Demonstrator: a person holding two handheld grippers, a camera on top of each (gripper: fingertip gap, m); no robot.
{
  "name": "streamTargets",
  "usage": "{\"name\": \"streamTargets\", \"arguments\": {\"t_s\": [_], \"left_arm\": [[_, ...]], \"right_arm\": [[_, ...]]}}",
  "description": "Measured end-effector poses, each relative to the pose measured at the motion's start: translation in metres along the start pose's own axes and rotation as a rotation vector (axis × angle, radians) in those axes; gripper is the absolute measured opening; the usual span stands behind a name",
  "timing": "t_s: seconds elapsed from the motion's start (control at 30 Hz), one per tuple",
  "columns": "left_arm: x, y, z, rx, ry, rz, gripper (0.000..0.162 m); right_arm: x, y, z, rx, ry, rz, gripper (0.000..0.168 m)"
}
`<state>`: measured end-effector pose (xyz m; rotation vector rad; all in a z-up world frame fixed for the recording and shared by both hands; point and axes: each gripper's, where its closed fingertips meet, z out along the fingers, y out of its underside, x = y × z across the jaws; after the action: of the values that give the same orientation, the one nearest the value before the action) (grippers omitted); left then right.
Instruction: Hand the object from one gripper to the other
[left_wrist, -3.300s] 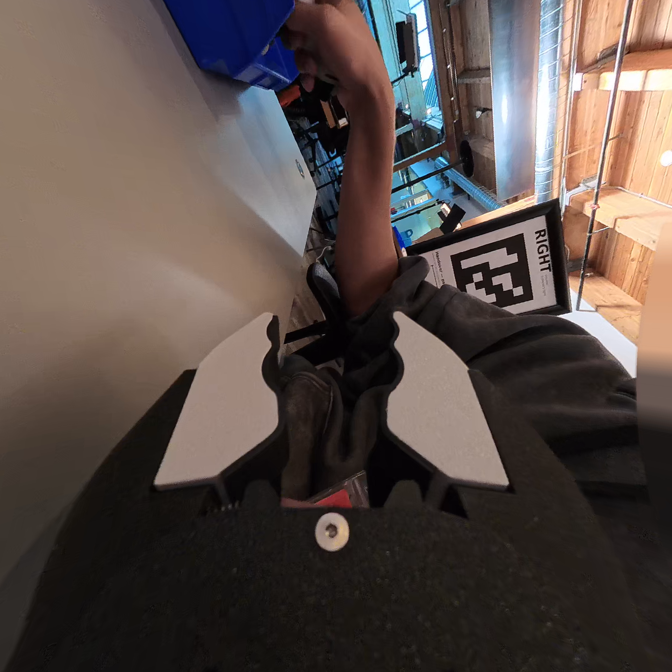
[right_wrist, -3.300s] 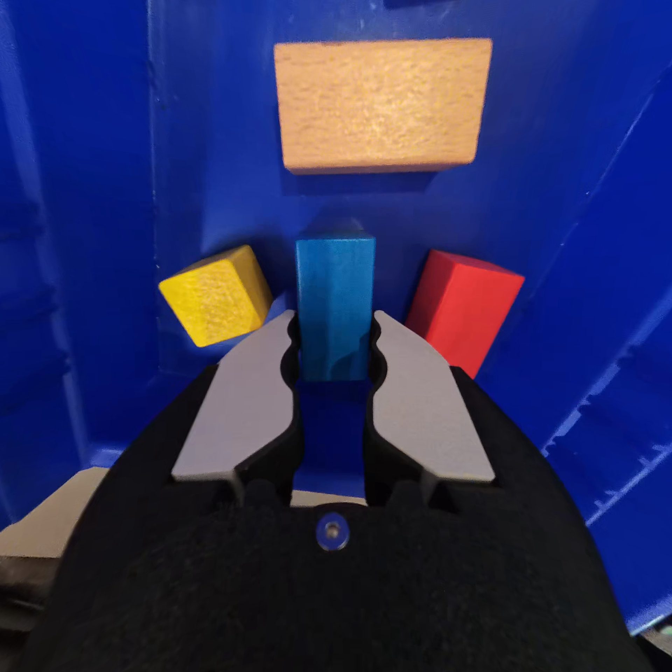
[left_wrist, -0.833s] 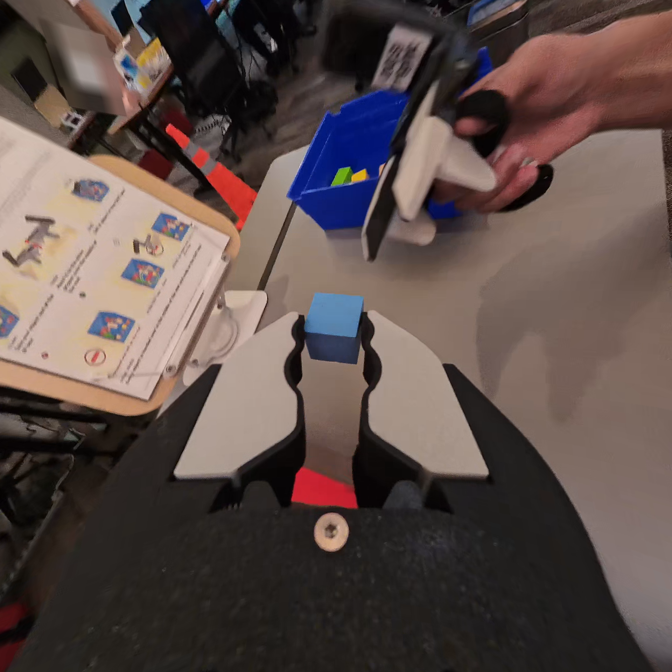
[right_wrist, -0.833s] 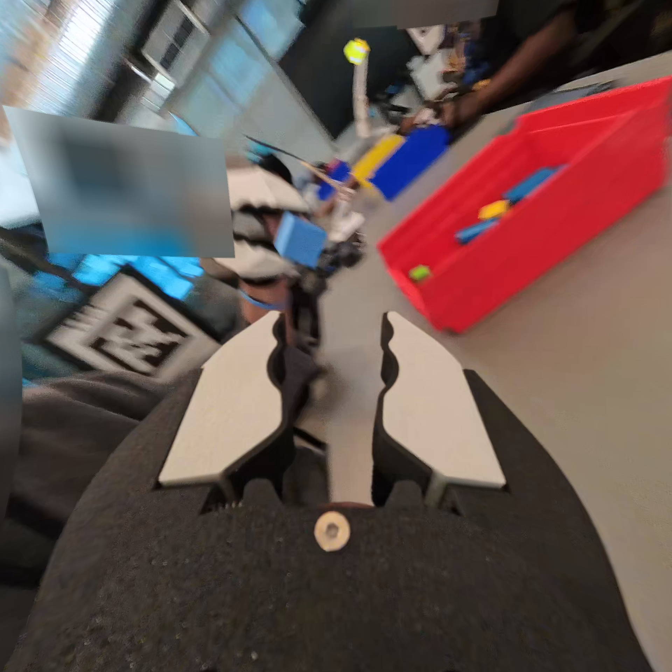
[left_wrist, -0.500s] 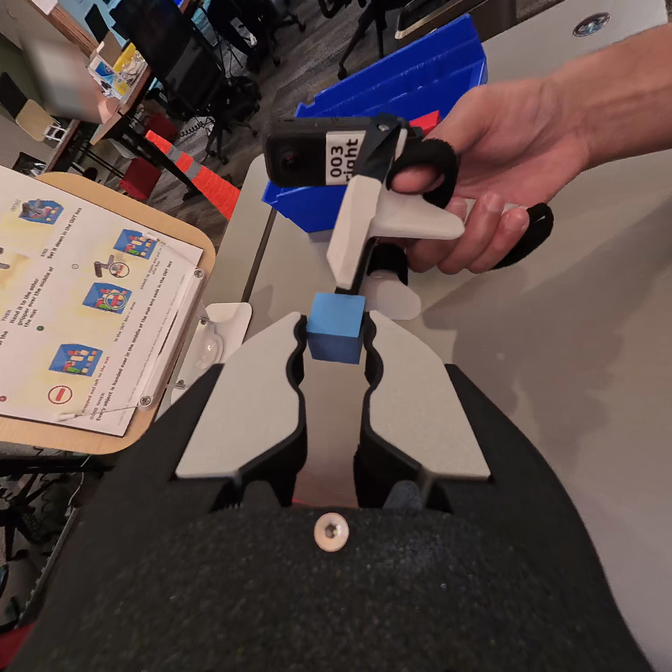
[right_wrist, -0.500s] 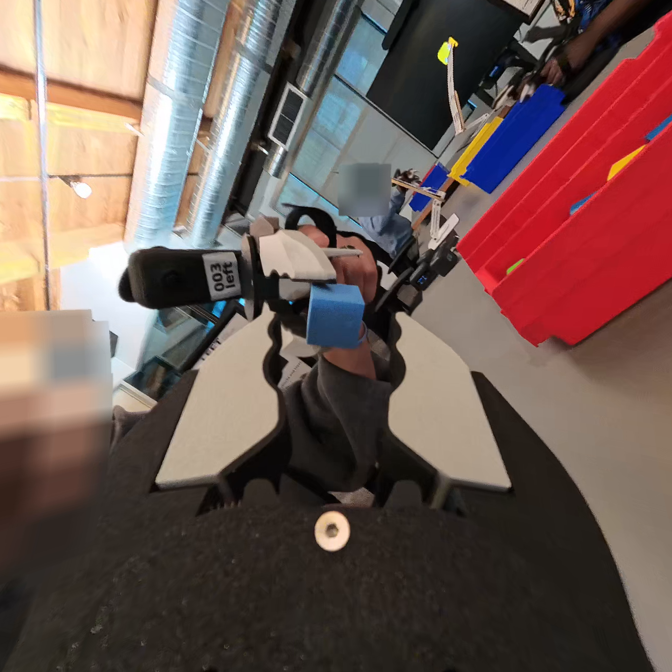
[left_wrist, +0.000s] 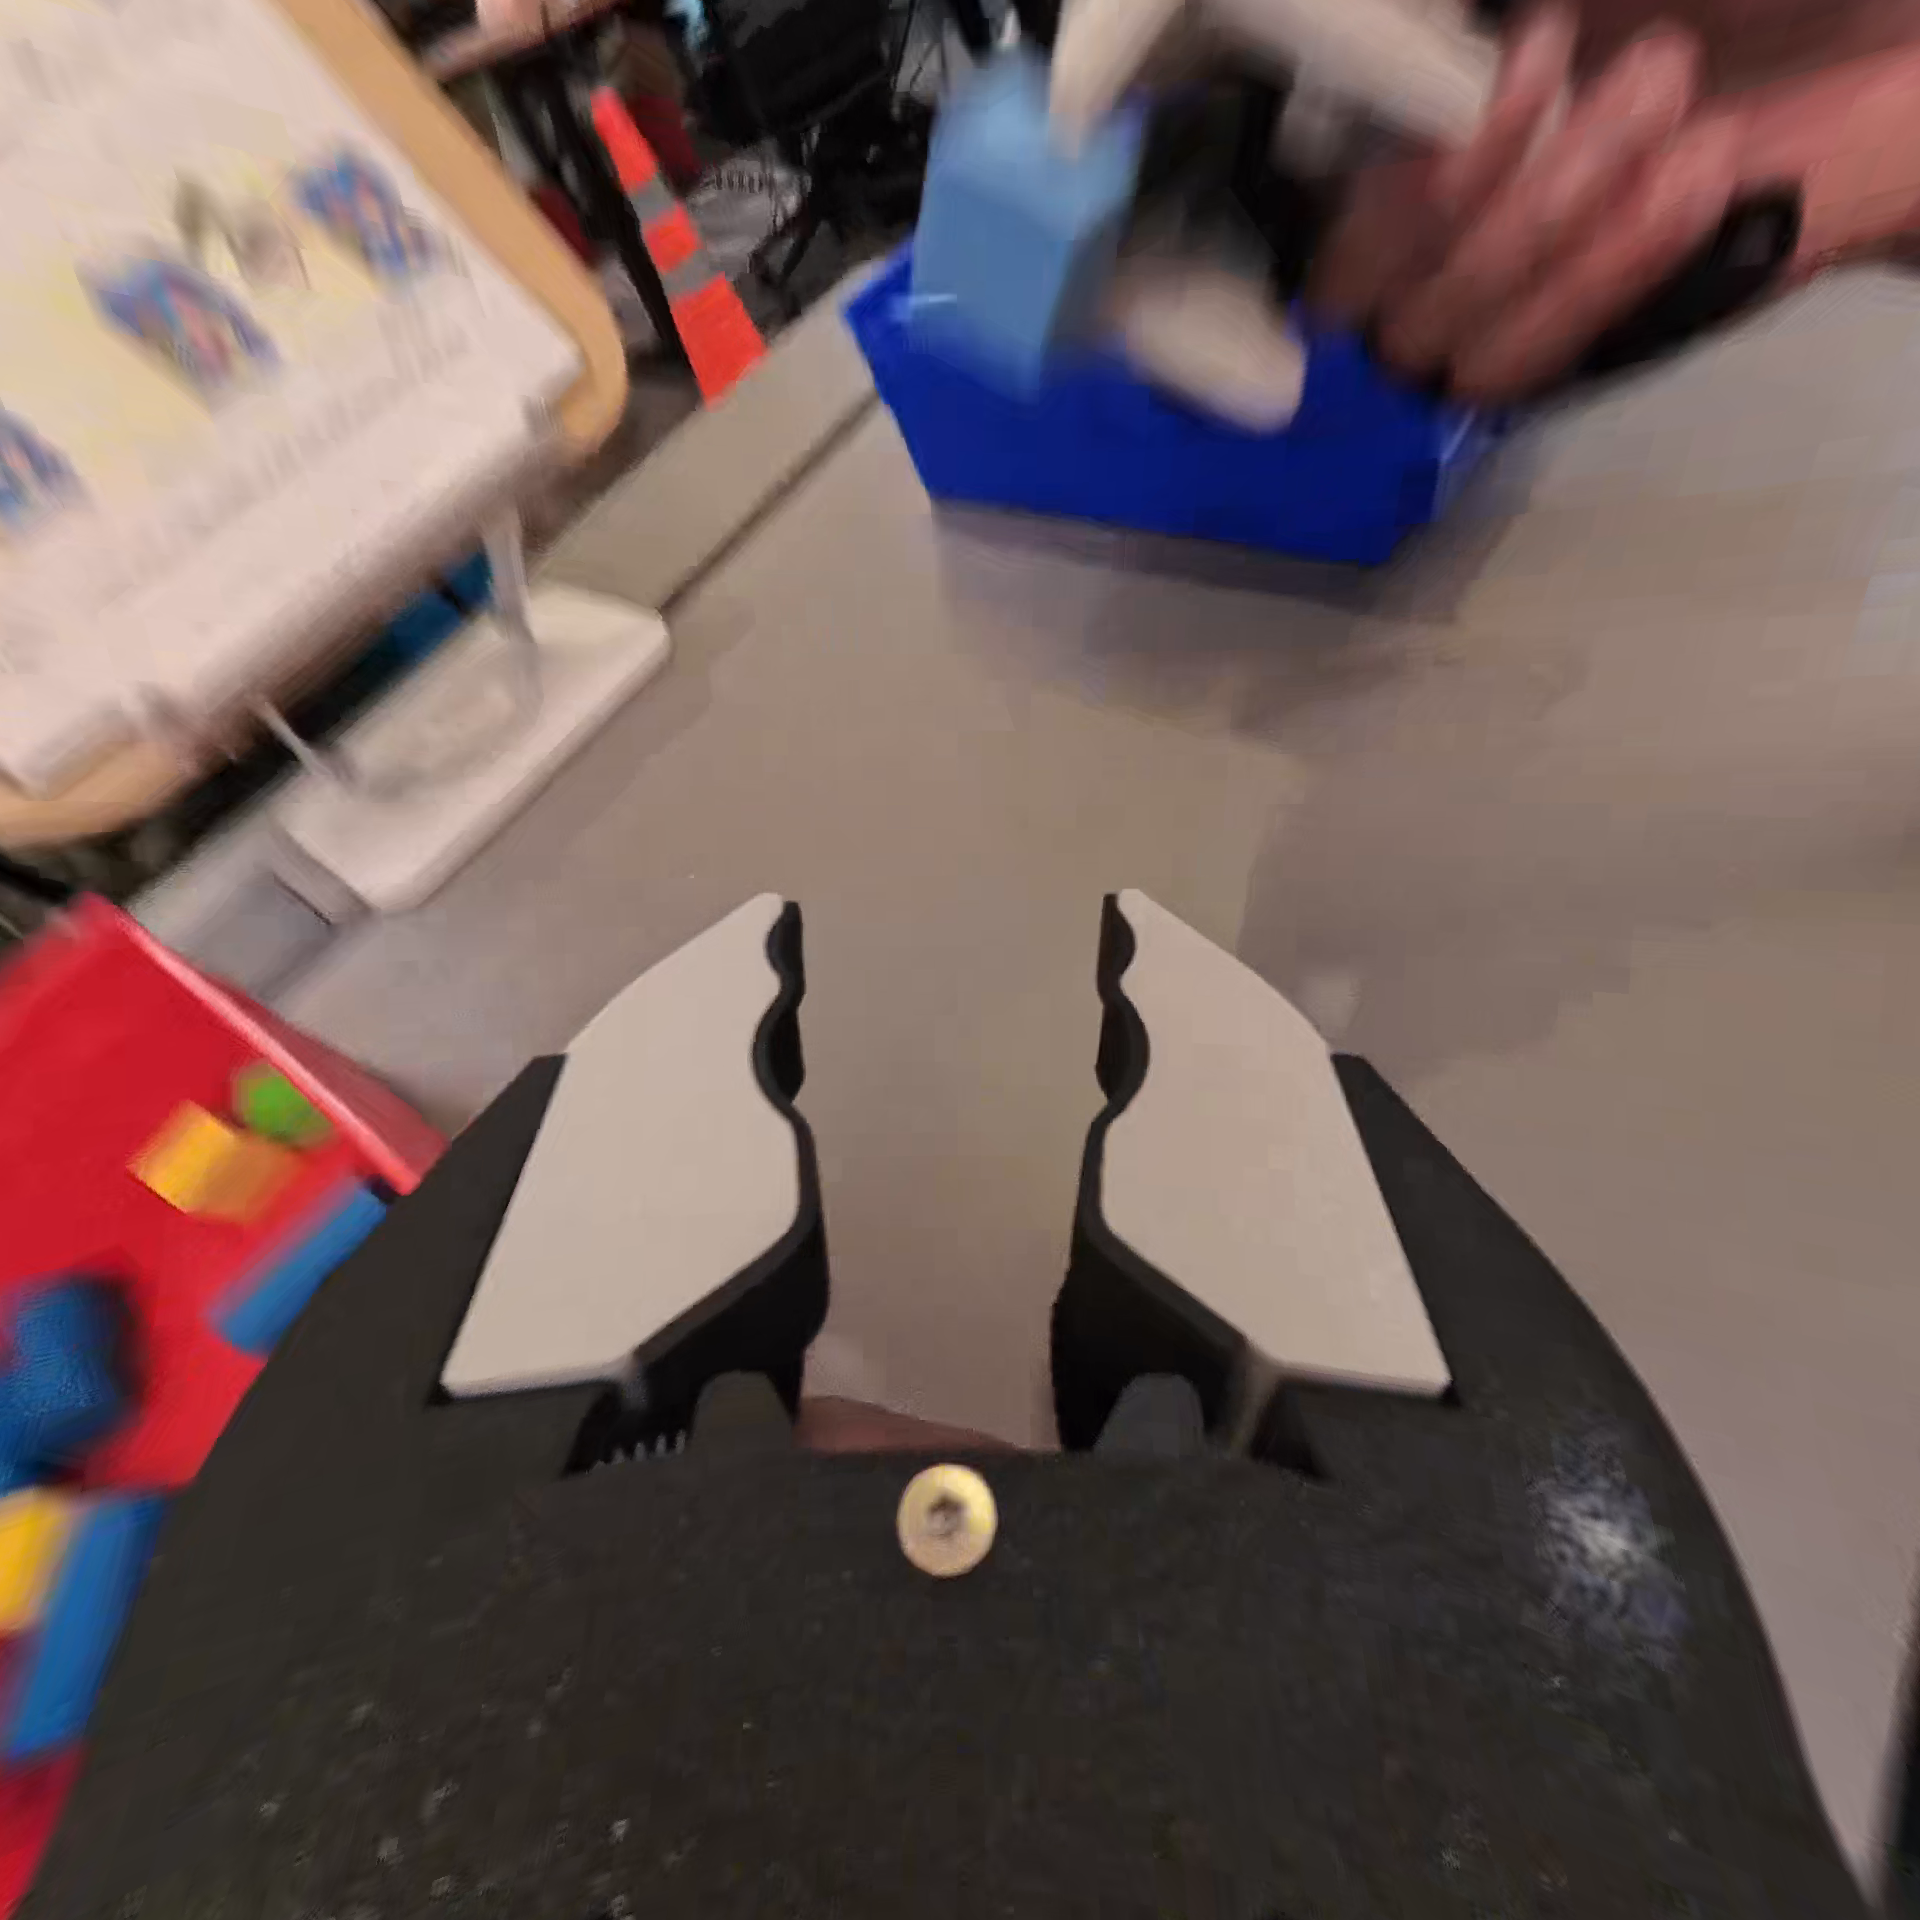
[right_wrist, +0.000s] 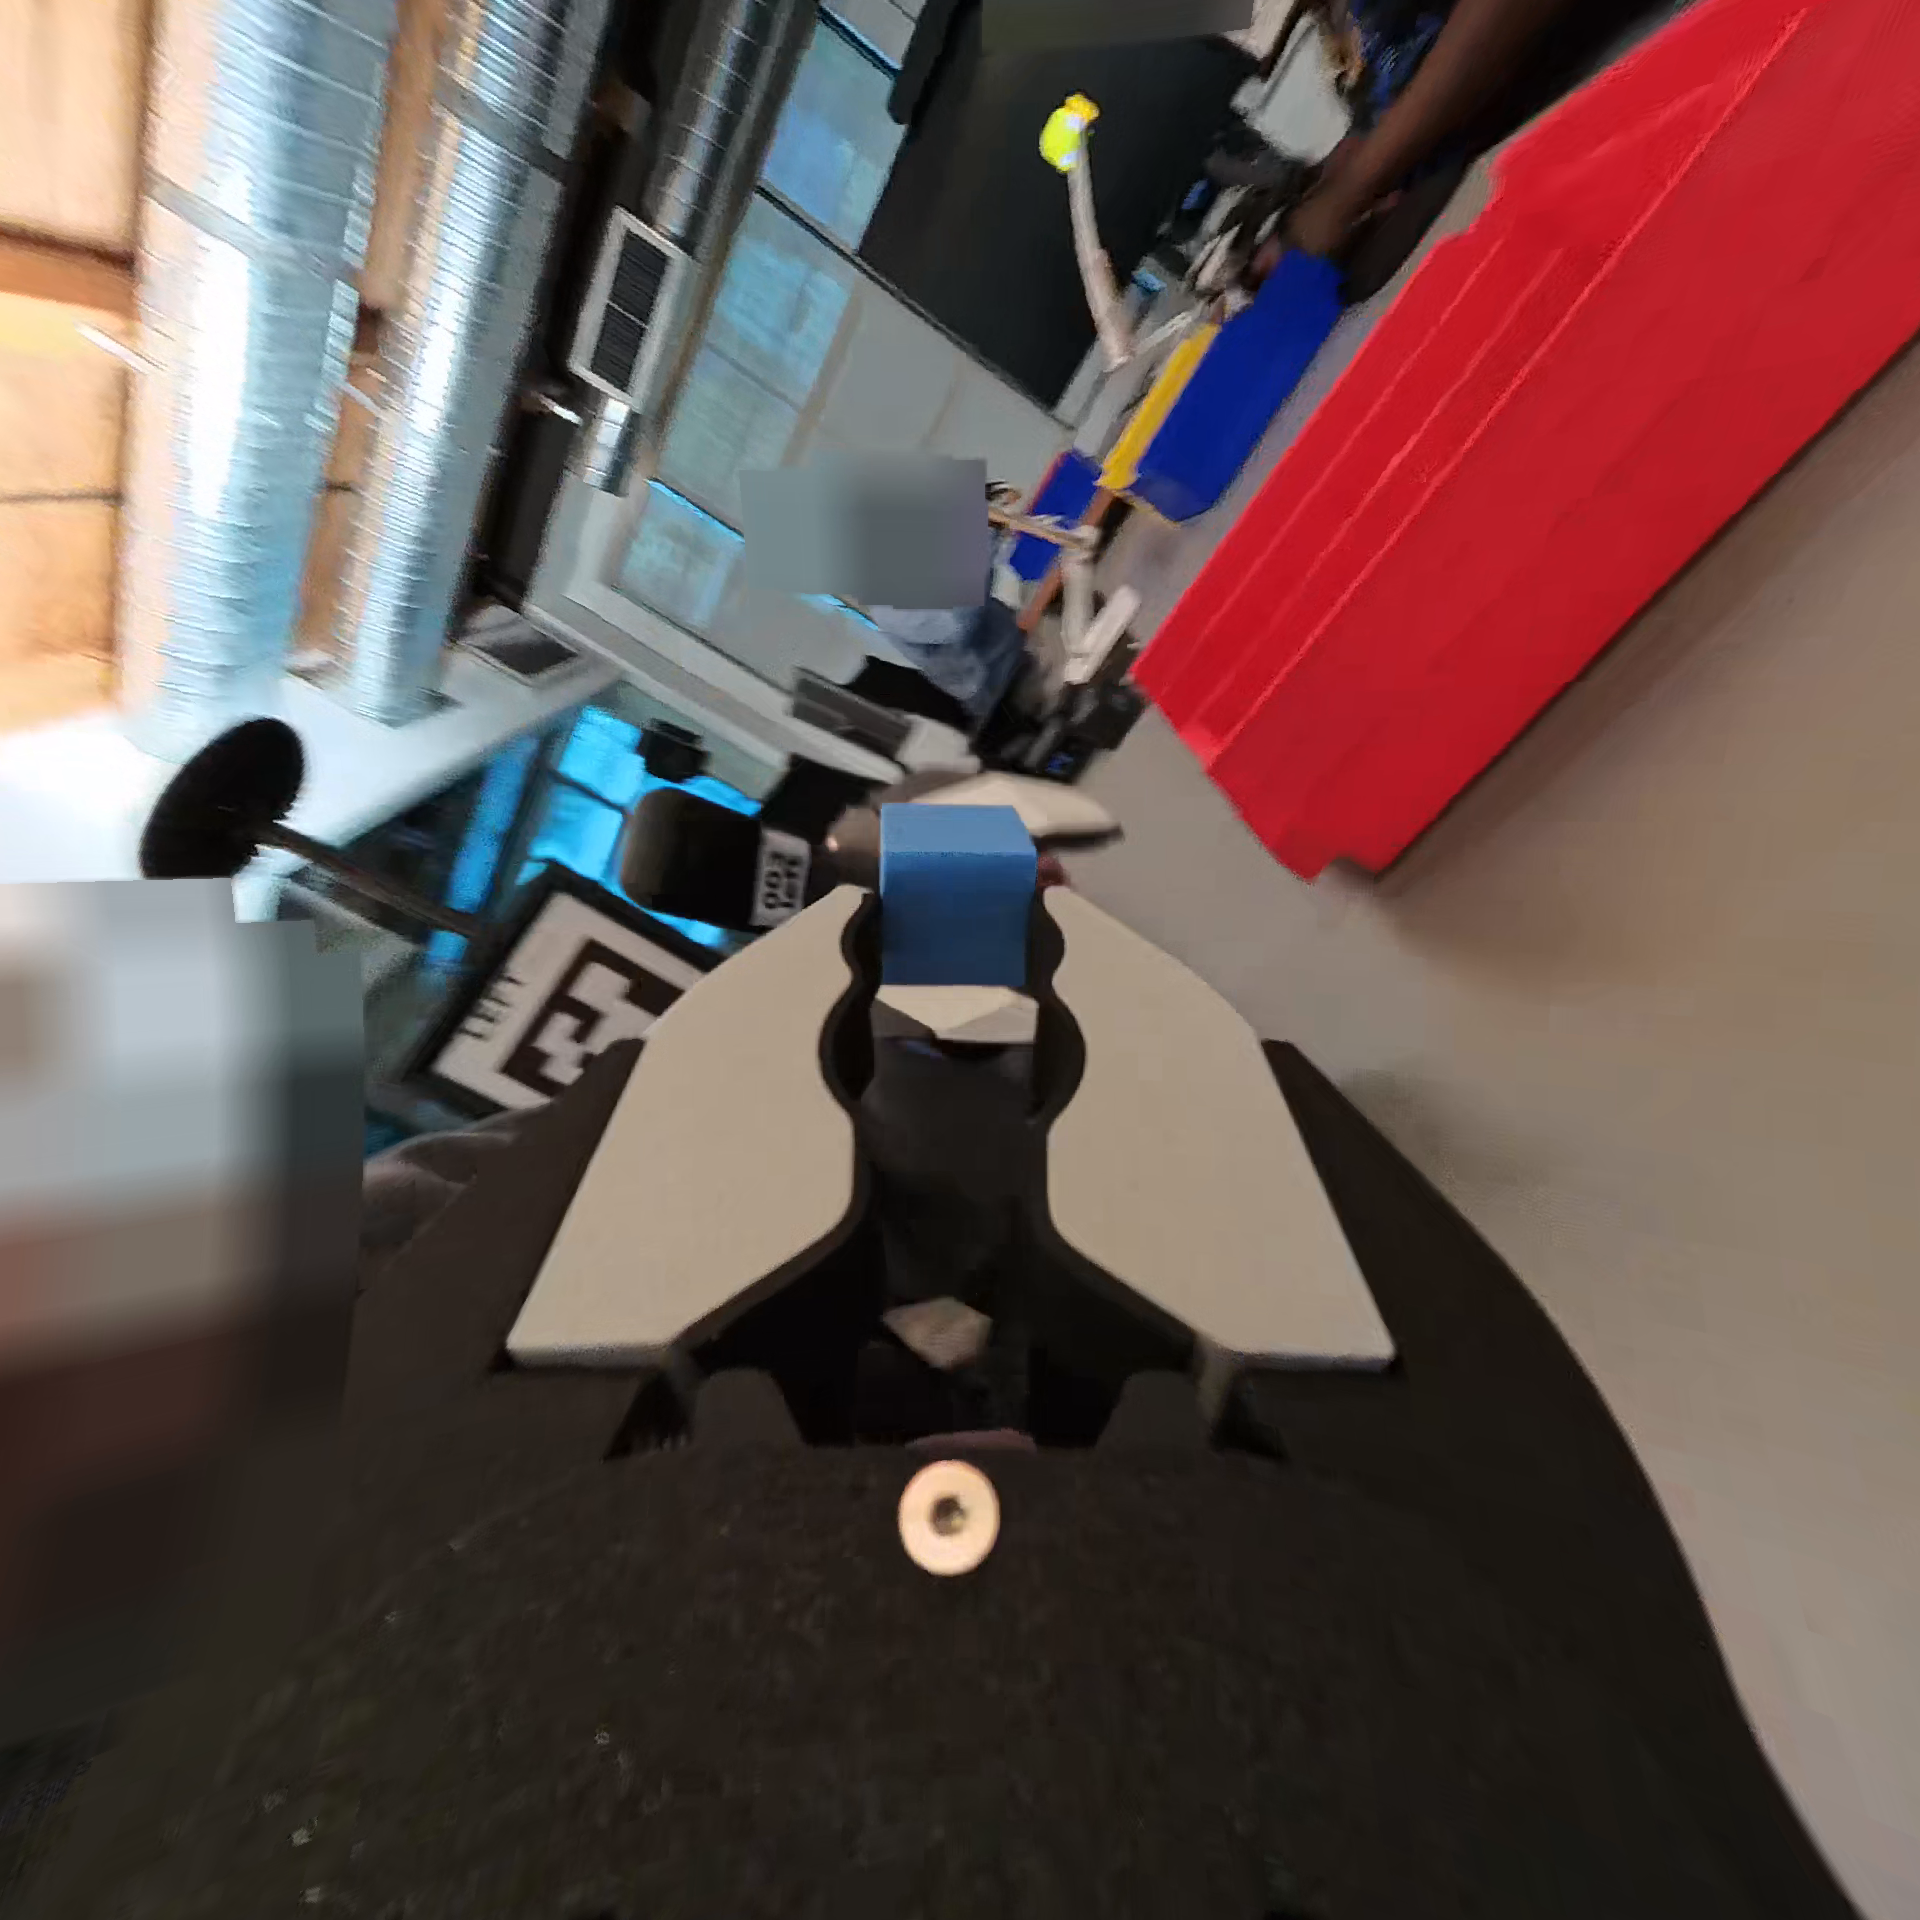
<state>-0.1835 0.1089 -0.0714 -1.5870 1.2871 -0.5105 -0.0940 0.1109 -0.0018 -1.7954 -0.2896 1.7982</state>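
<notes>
A: Where is the blue block (right_wrist: 956, 894) held at this moment?

B: It is clamped between the fingertips of the right gripper (right_wrist: 958, 935), only its lower part being seated in the pads. In the left wrist view the same block (left_wrist: 1013, 223) is seen blurred, up above the blue bin (left_wrist: 1164, 457), with a hand (left_wrist: 1621, 197) beside it.

A: And the left gripper (left_wrist: 948, 935)?

B: Its jaws stand apart with nothing between them — only the grey table (left_wrist: 1455, 831) is seen through the gap. The transfer is judged to be made.

A: How should the step in hand be carried out well?

B: The squeeze should be kept steady, since so little of the block is gripped; a sudden swing could let it be twisted out. The empty gripper should be drawn clear, so that the block is not knocked.

A: Is a place for setting it down shown?

B: A red bin (right_wrist: 1558, 499) holding coloured pieces (left_wrist: 213, 1158) lies near — whether the block is meant for it cannot be told.
</notes>
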Motion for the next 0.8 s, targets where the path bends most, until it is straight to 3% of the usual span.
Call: {"name": "streamTargets", "arguments": {"t_s": [0.1, 0.17, 0.23, 0.33, 0.53, 0.8], "left_arm": [[0.019, 0.073, -0.015, -0.135, -0.029, -0.127, 0.054], [0.033, 0.103, -0.028, -0.190, -0.049, -0.133, 0.054], [0.039, 0.119, -0.040, -0.234, -0.090, -0.123, 0.054], [0.037, 0.111, -0.051, -0.199, -0.132, -0.092, 0.055], [0.036, 0.103, -0.051, -0.164, -0.099, -0.144, 0.052], [0.038, 0.111, -0.050, -0.211, -0.117, -0.067, 0.052]], "right_arm": [[-0.002, -0.034, -0.060, 0.052, 0.260, -0.196, 0.026], [0.012, -0.066, -0.119, 0.114, 0.547, -0.302, 0.026], [0.041, -0.090, -0.191, 0.123, 0.927, -0.368, 0.026], [0.088, -0.104, -0.283, 0.010, 1.385, -0.319, 0.026], [0.185, -0.072, -0.341, -0.480, 1.596, -0.019, 0.027], [0.226, -0.062, -0.359, -0.630, 1.668, 0.095, 0.027]]}}
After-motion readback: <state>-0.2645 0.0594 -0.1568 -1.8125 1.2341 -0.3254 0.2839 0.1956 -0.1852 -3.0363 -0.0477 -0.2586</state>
